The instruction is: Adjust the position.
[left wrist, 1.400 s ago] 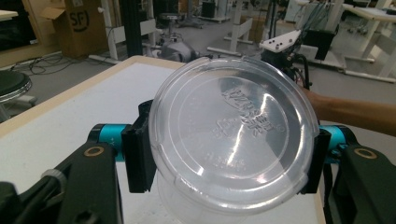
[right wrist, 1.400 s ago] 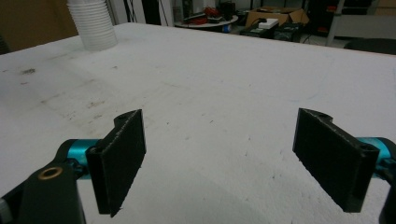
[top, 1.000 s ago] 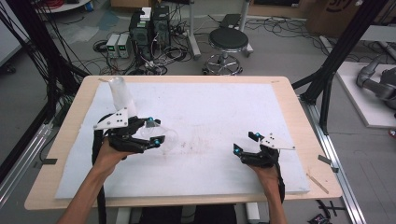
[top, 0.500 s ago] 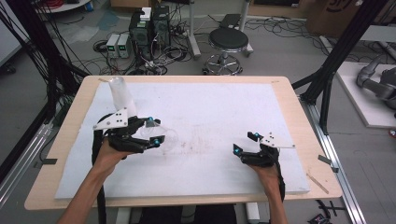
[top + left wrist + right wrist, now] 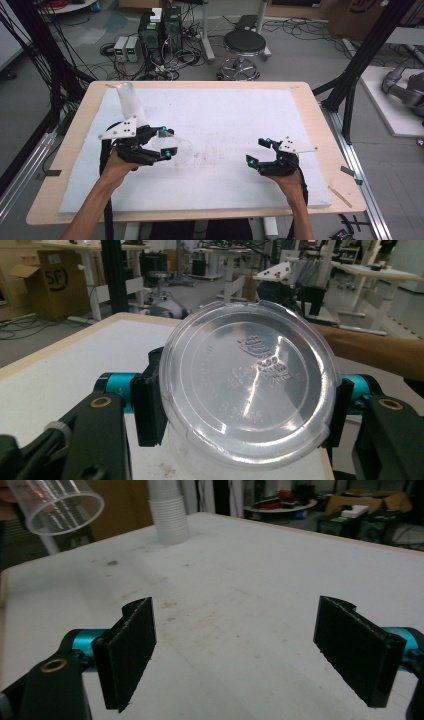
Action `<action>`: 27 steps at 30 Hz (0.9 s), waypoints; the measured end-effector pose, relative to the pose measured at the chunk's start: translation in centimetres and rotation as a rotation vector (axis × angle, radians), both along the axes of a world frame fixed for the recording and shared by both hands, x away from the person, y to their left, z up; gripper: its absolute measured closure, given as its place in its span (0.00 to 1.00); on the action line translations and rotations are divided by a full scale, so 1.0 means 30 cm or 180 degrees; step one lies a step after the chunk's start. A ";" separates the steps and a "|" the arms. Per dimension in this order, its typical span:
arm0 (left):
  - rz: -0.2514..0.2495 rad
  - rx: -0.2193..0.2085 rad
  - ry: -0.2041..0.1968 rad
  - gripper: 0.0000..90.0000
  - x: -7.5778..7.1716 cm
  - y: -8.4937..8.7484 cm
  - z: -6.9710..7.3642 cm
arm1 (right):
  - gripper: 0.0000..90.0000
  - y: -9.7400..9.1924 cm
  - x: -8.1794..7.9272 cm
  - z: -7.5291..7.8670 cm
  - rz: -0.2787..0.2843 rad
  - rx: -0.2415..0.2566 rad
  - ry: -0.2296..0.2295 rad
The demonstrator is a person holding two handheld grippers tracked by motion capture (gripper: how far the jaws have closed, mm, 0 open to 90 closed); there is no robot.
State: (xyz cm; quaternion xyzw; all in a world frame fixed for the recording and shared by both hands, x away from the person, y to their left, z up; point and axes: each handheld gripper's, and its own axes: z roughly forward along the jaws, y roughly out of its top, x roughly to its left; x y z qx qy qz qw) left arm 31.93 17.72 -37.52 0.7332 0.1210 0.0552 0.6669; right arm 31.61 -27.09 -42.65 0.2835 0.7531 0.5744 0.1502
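Note:
A clear plastic cup [image 5: 176, 148] lies on its side between the jaws of my left gripper [image 5: 167, 142], just above the white board, with its mouth pointing right. In the left gripper view the cup's round embossed end [image 5: 250, 385] faces the camera, and my left gripper [image 5: 240, 410] is shut on it, black pads [image 5: 147, 405] pressing both sides. My right gripper [image 5: 258, 151] hovers at the board's right front, open with nothing between its jaws. In the right gripper view that gripper [image 5: 255, 650] stands wide over bare board, and the held cup [image 5: 55, 502] shows at top left.
A tall stack of clear cups [image 5: 129, 102] stands at the back left of the white board [image 5: 225, 110], also seen as a stack of cups [image 5: 167, 515]. The board lies on a wooden table [image 5: 320, 125]. A stool [image 5: 244, 45] and computers stand on the floor beyond.

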 end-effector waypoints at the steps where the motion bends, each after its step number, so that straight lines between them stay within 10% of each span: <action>1: -0.0009 0.0009 -0.0006 0.42 0.000 -0.001 0.000 | 0.19 0.004 0.002 0.008 0.0063 -0.0008 -0.0016; 27: -0.0268 -0.0046 0.0012 0.42 -0.012 -0.067 0.003 | 0.19 0.196 0.033 0.198 0.1531 0.0023 -0.0198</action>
